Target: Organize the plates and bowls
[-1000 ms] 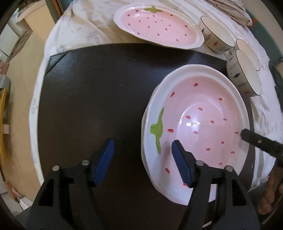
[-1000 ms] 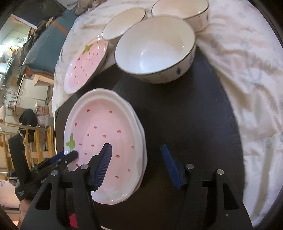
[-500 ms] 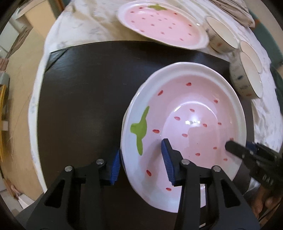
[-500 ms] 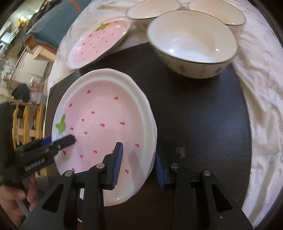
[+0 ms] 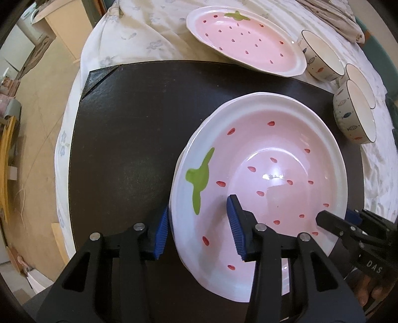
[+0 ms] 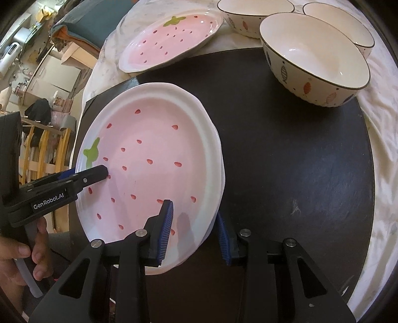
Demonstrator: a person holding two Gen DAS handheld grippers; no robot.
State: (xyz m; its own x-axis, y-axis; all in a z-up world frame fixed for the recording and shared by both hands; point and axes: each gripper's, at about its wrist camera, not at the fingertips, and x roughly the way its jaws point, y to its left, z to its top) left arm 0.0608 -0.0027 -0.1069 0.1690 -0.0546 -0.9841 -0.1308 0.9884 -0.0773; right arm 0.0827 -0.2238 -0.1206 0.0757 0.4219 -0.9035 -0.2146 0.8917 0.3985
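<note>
A pink strawberry plate (image 5: 268, 159) lies on top of a second white-rimmed one on the dark mat (image 5: 124, 136). My left gripper (image 5: 199, 229) points down and is shut on the stack's left rim, one blue pad outside and one on the pink face. In the right wrist view my right gripper (image 6: 195, 234) is shut on the opposite rim of the same plate (image 6: 149, 149), one pad inside and one under the edge. The left gripper (image 6: 92, 174) shows there at the stalk end, and the right gripper (image 5: 333, 220) shows in the left wrist view.
Another strawberry plate (image 5: 246, 37) sits on the floral white cloth (image 5: 139, 37) beyond the mat. Three fish-patterned bowls (image 6: 316, 57) (image 6: 253, 12) (image 6: 343, 20) stand at the far right, the nearest overlapping the mat's corner. A hand (image 6: 15, 251) holds the left gripper. Bare mat (image 6: 286, 161) lies right of the plates.
Both grippers stood open beside the plate stack a second ago; both have since closed on its opposite rims. The right gripper slid left onto the rim and rolled.
</note>
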